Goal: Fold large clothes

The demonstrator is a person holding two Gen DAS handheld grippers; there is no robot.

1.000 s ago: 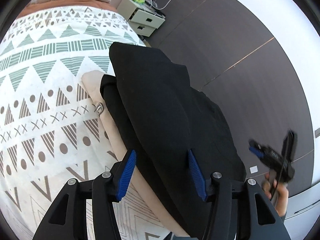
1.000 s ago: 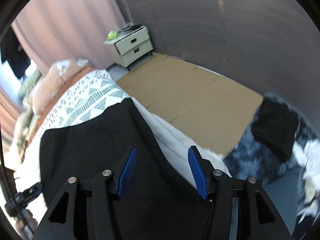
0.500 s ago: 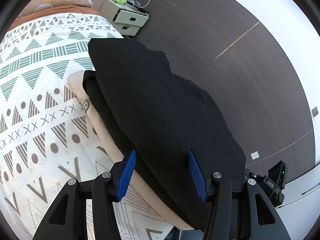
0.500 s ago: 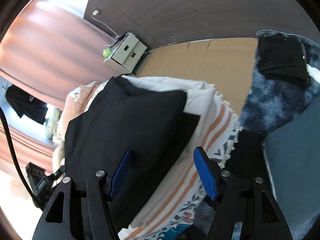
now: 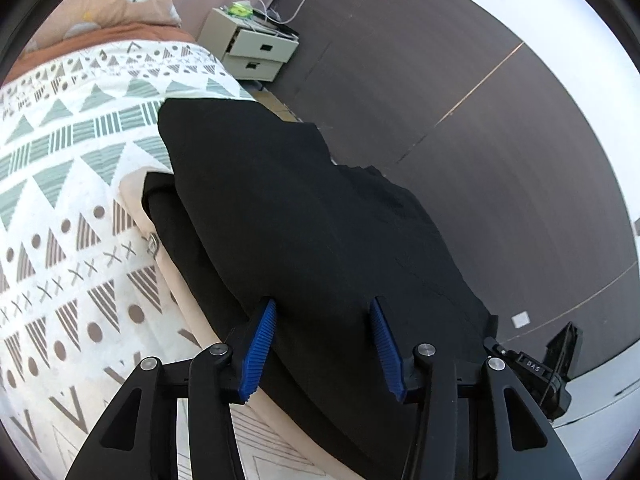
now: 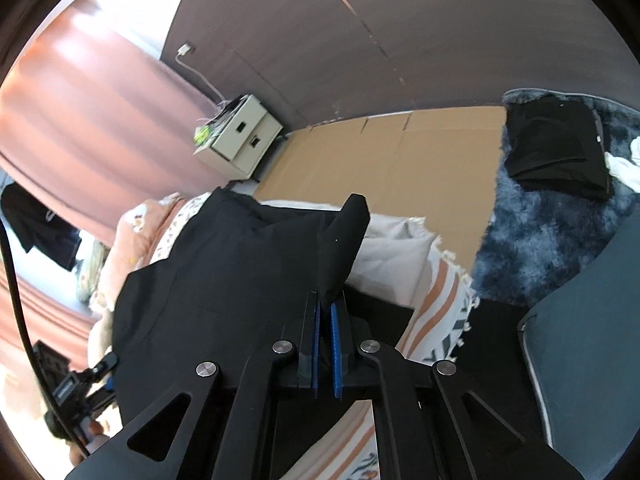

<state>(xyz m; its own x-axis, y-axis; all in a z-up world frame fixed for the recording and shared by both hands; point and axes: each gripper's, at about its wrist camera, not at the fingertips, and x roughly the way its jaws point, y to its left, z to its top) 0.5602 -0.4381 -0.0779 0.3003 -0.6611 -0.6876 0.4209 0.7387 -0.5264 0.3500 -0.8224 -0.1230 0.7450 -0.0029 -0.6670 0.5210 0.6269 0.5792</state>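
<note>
A large black garment (image 5: 280, 200) lies spread on the patterned bedspread (image 5: 60, 160), over a beige cloth (image 5: 192, 312). My left gripper (image 5: 322, 344) hovers over its near edge. The jaws are closing, the black cloth lies under the gap, and the blue pads stand apart from it. My right gripper (image 6: 325, 332) is shut on a corner of the same garment (image 6: 224, 272), and a pinched fold (image 6: 344, 236) sticks up past the pads. Each gripper shows in the other's view: the right one (image 5: 532, 368) at the garment's far corner, the left one (image 6: 68, 388) low at the left.
A cream bedside cabinet (image 5: 256, 48) stands by the dark wall, with a peach pillow (image 5: 132, 4) at the head of the bed. Beside the bed lie flat cardboard (image 6: 380, 160) and a shaggy blue rug (image 6: 540, 232) bearing a folded black item (image 6: 560, 148).
The right gripper has sunk toward the bed, rolled, and shut on the black garment's corner. The left gripper has shifted a little along the garment's edge.
</note>
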